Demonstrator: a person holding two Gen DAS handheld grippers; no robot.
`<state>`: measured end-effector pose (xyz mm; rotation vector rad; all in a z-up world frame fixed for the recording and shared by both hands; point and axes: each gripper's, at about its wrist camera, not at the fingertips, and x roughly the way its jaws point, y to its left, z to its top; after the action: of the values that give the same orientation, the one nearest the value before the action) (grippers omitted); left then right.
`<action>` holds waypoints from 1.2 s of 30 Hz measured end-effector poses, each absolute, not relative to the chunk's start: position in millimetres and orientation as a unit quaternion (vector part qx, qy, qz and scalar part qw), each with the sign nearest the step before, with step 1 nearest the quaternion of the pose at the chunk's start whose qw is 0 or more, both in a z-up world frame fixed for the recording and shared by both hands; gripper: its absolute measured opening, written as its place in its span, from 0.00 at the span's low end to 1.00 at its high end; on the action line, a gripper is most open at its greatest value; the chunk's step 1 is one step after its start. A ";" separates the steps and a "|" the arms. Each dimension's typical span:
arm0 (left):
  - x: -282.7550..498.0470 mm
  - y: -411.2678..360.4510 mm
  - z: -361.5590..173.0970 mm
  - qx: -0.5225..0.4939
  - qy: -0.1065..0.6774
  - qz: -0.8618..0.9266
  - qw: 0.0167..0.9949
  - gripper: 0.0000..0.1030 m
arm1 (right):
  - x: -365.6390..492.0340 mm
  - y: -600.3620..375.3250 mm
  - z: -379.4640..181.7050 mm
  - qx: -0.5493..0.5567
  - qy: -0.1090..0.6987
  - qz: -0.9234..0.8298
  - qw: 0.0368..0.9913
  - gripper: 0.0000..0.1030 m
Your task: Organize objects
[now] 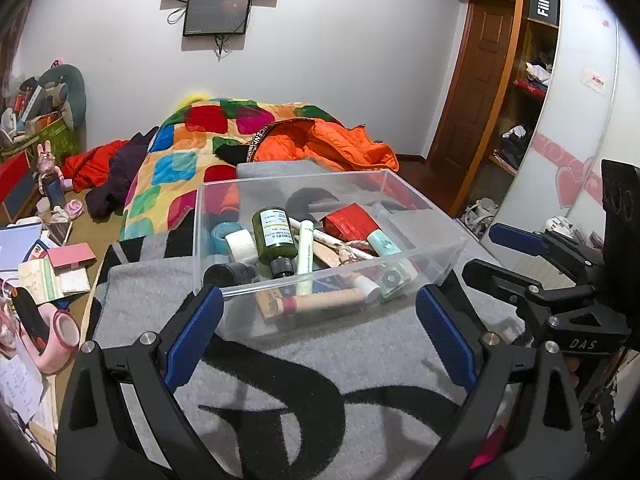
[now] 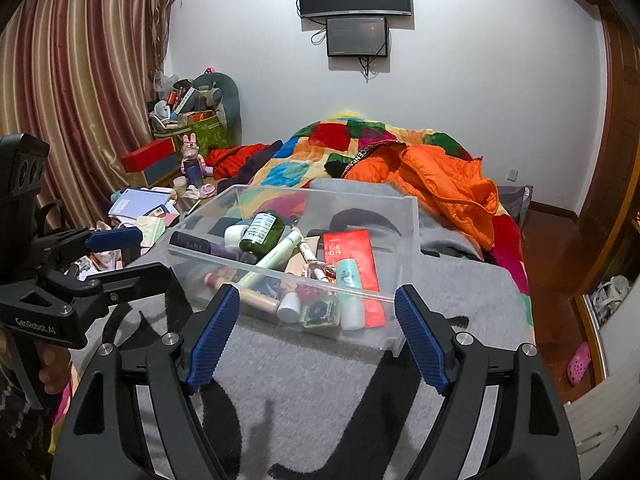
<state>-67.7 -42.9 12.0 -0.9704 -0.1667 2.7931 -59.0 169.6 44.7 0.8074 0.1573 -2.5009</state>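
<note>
A clear plastic bin [image 1: 420, 216] stands on a grey blanket [image 1: 320, 352] with large black markings, which covers the near end of a bed; the bin sits toward the blanket's middle, with its front wall facing both cameras. Inside the bin lie assorted toiletries in a loose heap: a dark green bottle [image 1: 275, 236] with a white label and black cap, lying on its side near the left half; a pale green tube [image 1: 306, 256] leaning across the front wall; a red packet [image 1: 352, 222] toward the rear right; a mint-coloured tube [image 1: 383, 242] beside the packet; a white tape roll [image 1: 241, 245] and a blue tape roll [image 1: 222, 236] against the left wall; and a black cylinder [image 1: 228, 274] at the front left corner. The left gripper [image 1: 320, 320] hovers just before the bin's front wall, its blue-padded jaws spread wide with nothing between them. The right gripper [image 2: 316, 320] hovers likewise before the front wall, jaws apart and empty; in the left wrist view it appears at the right edge, beside the bin's right side. Behind the bin, a patchwork quilt [image 1: 176, 160] and an orange jacket [image 1: 340, 144] lie across the far part of the bed. Two dark screens [image 2: 356, 12] hang on the white wall. Papers and boxes [image 1: 52, 264] clutter the floor off the bed's left edge.
</note>
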 end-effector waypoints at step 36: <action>-63.5 -35.2 11.2 -0.324 -0.053 0.941 0.080 0.95 | -56.2 174.4 42.3 0.302 0.043 -0.919 0.250 0.80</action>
<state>-63.5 -35.2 11.2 -0.9692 -0.1586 2.8153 -56.2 174.4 42.3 0.8225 0.1171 -2.5013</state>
